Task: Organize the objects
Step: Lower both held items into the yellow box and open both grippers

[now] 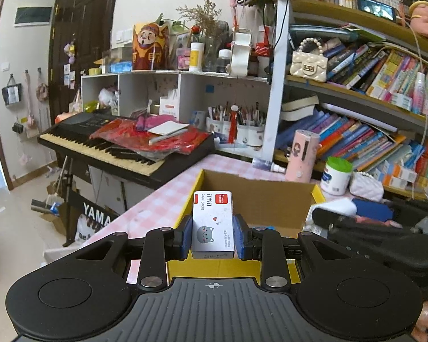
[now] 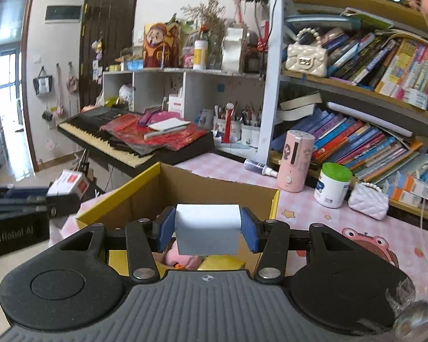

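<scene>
The left claw [image 1: 213,232] squeezes a small white cardboard staple box [image 1: 212,223], and the right claw [image 2: 207,229] squeezes a plain white block [image 2: 207,228], both above the open brown cardboard box [image 2: 214,191] on the pink checked worktop [image 2: 342,216]

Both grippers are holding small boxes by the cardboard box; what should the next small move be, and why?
Probably lower the left gripper and release its staple box into the cardboard box: it is clamped just above the open top. The right gripper holds a white box over the same opening and could follow.
</scene>
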Motion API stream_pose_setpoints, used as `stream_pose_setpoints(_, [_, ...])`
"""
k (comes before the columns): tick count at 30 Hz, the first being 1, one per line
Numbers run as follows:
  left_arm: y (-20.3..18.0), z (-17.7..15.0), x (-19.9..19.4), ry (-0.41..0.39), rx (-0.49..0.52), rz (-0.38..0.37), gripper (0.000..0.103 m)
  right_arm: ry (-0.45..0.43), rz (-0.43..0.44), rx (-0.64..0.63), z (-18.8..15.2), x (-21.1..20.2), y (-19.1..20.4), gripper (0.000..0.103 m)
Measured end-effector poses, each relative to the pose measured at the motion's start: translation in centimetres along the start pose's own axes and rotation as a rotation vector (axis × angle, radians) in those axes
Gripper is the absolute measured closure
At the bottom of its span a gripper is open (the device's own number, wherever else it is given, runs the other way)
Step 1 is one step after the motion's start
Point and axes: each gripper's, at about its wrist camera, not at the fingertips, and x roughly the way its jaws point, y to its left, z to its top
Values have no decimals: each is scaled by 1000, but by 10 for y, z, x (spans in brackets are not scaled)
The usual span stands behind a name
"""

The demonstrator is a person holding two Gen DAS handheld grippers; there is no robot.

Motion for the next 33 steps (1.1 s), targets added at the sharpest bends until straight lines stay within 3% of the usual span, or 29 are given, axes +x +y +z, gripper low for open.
stream_pose_setpoints(17, [-37,-2,87,145,31,64,75,82,111,-81,-5,68,-34,56])
stream_pose_setpoints(28, [-33,-7,115,232,31,84,74,131,142,-83,-6,93,-40,56])
stream_pose_setpoints(33, [-29,-3,114,220,6,76,66,161,151,-82,-7,104,-39,56])
